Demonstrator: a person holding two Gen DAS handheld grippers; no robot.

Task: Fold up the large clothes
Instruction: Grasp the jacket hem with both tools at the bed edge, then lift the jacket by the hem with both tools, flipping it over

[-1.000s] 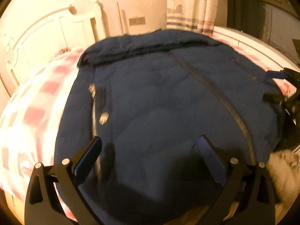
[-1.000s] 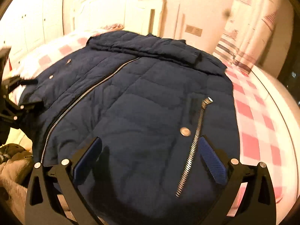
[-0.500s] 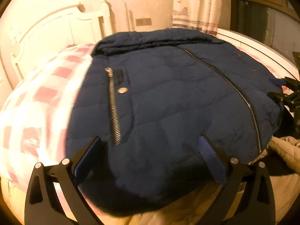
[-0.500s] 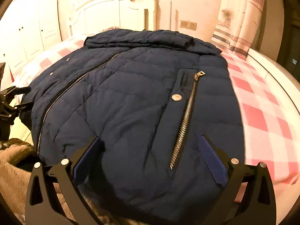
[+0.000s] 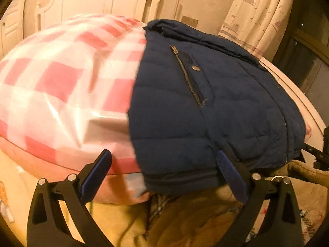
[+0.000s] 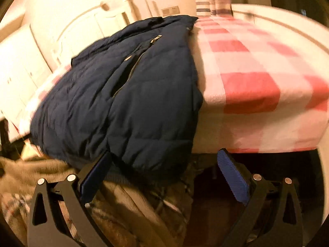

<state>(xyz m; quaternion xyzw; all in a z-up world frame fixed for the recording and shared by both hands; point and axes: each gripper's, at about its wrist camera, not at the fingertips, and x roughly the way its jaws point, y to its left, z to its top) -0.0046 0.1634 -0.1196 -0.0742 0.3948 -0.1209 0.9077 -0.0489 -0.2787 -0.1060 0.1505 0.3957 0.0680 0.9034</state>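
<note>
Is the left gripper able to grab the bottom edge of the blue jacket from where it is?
Probably yes. The left gripper is open, and the bottom edge of the jacket lies just ahead, between its fingers, at the edge of the bed. Nothing sits between them, so the way looks free.

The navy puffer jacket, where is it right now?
The navy puffer jacket lies on the red-checked bed, hem hanging over the near edge; right of center in the left wrist view.

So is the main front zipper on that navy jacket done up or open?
Done up, as far as it shows. On the navy jacket, the front zipper runs as one closed line to the hem, both front panels meeting. Its top is hidden.
</note>
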